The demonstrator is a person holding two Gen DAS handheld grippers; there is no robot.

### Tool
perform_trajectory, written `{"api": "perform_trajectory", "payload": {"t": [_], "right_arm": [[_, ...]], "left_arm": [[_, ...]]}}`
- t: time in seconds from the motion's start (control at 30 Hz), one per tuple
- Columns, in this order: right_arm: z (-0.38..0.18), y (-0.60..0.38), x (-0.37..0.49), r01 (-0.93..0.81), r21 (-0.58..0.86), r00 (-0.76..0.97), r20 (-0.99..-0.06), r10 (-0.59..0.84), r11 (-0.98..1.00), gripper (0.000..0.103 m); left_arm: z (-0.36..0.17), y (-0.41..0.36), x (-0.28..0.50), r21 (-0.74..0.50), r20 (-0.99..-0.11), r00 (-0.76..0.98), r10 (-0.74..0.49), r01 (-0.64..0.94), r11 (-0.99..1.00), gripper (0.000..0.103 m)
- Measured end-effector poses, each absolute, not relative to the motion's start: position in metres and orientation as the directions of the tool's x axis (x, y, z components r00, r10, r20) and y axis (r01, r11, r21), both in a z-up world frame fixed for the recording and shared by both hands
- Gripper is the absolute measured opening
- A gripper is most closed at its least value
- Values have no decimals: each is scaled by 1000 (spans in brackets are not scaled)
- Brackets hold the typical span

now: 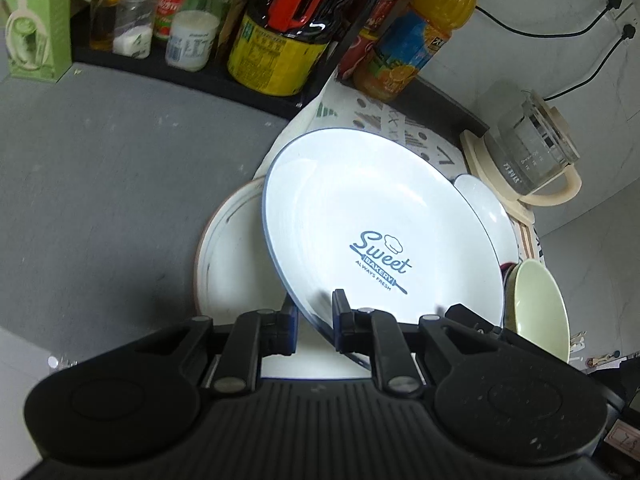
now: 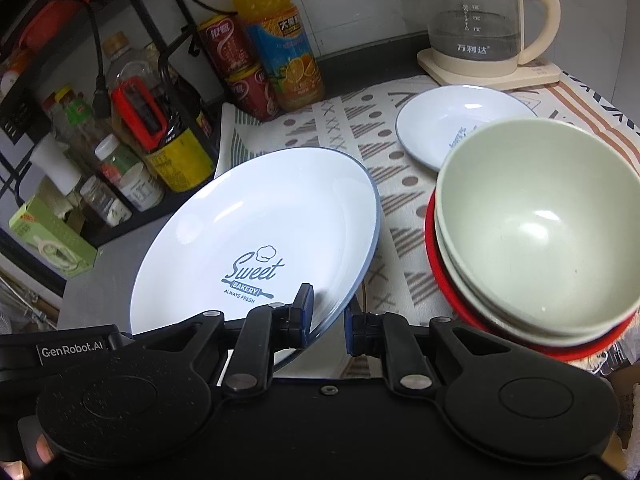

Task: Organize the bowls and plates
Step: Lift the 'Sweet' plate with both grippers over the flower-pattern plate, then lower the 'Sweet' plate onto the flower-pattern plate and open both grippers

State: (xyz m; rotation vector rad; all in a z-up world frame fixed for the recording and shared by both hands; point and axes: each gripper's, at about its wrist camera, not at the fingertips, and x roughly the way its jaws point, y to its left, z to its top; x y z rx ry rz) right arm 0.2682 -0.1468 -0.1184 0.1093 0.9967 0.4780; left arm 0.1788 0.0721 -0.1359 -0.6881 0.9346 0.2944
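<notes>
Both grippers hold one large white plate with a blue rim and a "Sweet Bakery" print (image 1: pixel 372 216) (image 2: pixel 248 224), tilted above the counter. My left gripper (image 1: pixel 314 312) is shut on its near rim. My right gripper (image 2: pixel 326 314) is shut on the rim at the plate's right edge. Under the held plate lies a white plate with a brownish rim (image 1: pixel 224 264). A smaller white plate (image 2: pixel 448 120) (image 1: pixel 486 208) rests on the patterned cloth. Stacked pale green bowls (image 2: pixel 536 220) (image 1: pixel 540 312) sit in a red bowl (image 2: pixel 434 264) to the right.
A black rack with bottles and jars (image 1: pixel 192 32) (image 2: pixel 132 152) lines the back left, with an orange juice bottle (image 2: pixel 276 36) and red cans (image 2: pixel 236 68) beside it. A glass kettle (image 2: pixel 476 20) (image 1: pixel 528 148) stands at the back right. Grey counter (image 1: pixel 100 184) spreads to the left.
</notes>
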Motion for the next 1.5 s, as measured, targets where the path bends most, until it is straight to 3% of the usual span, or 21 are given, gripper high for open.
{"api": "perform_trajectory", "payload": {"t": [0.9,1.17,1.3,1.5], "right_arm": [[-146,-134,257,-342,224,408,-839,359,913,15],[-148,-129,264,-315,199,421,-847,324,928,15],[-152,-129,267,-295,204,415,-853,317,933,15],[-160,-125,267,-282,204,396,-865,307,938,19]], "left_arm": [[-168,73,167,-398,-868,485,-105,-554,731,16],[-154,80,170,-352,-894,440,-87,-568,744,22],[-143,86,167,-351,-886,459,-64,-573,741,30],[-147,92,164,-318,-895,446,-26,-595,738,32]]}}
